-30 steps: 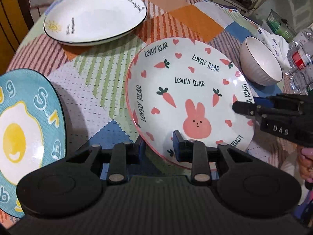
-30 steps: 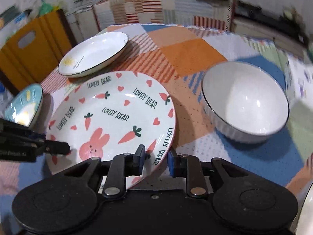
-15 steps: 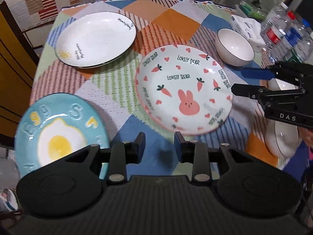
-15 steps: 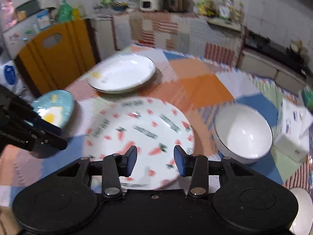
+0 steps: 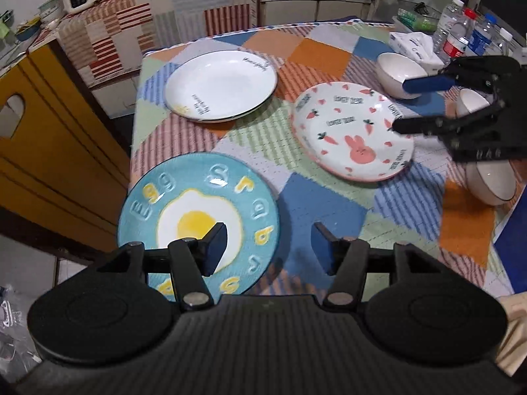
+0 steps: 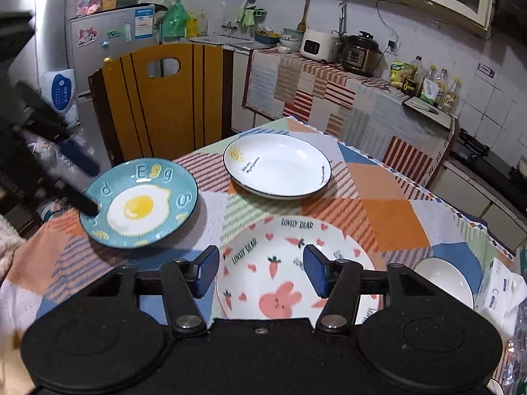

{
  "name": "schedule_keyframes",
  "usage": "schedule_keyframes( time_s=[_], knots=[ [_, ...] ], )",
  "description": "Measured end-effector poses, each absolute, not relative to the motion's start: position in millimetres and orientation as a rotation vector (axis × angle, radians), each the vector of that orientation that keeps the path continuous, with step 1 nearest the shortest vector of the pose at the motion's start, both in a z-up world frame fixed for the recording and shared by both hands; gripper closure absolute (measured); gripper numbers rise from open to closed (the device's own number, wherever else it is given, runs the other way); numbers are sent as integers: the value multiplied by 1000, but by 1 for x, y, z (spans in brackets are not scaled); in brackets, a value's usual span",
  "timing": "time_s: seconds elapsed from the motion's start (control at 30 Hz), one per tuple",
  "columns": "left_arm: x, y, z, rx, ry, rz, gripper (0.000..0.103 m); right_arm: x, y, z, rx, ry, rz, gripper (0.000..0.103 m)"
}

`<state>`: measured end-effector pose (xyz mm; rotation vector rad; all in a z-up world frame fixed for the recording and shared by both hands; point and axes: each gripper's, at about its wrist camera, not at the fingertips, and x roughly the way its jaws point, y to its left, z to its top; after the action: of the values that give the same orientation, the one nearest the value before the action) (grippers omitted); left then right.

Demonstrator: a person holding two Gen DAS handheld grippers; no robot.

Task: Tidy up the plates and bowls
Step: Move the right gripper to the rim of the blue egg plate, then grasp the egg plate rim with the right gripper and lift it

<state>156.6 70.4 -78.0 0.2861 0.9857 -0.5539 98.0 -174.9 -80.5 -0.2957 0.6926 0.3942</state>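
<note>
A: What is on the patchwork tablecloth?
B: Three plates: a white sun plate, a blue "Egg" plate, a "LOVELY BEAR" rabbit plate. Three white bowls sit beside it.
A: The grippers?
B: The left gripper and right gripper are both spreading, empty.

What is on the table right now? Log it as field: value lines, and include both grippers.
surface: table with patchwork cloth
blue egg plate: near corner, flat on the cloth
white sun plate: far side, flat
rabbit plate: middle, flat, nothing holding it
white bowls: one beyond the rabbit plate, two more partly hidden by the right gripper
left gripper: above the table, jaws opening, nothing between them
right gripper: above the rabbit plate, jaws opening, nothing between them
</note>
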Motion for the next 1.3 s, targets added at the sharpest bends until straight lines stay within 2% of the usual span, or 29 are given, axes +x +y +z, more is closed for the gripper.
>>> schedule_keyframes(
  time_s=[0.03, 0.07, 0.1, 0.27, 0.47, 0.87, 0.97, 1.03, 1.1, 1.3],
  knots=[
    [156, 75, -79, 280, 978, -539, 42, 99, -172, -78, -272, 685, 387, 41],
    [157, 81, -80, 272, 973, -525, 33, 99, -170, -76, -245, 672, 384, 41],
    [157, 87, -82, 263, 969, -511, 29, 99, -169, -73, -215, 649, 383, 41],
    [169, 120, -91, 224, 973, -475, 27, 105, -155, -73, -107, 628, 382, 39],
    [200, 165, -120, 22, 1057, -453, 29, 127, -139, -92, 32, 743, 403, 39],
    [224, 181, -168, 94, 1143, -435, 36, 154, -107, -154, 172, 967, 455, 39],
    [230, 185, -175, 104, 1138, -426, 47, 156, -98, -168, 174, 1003, 478, 39],
    [234, 186, -180, 114, 1136, -414, 58, 157, -91, -175, 179, 1019, 493, 39],
    [236, 187, -186, 141, 1133, -398, 73, 158, -84, -183, 181, 1036, 507, 39],
    [240, 198, -188, 104, 1118, -414, 80, 164, -74, -195, 223, 1038, 523, 50]
  ],
)
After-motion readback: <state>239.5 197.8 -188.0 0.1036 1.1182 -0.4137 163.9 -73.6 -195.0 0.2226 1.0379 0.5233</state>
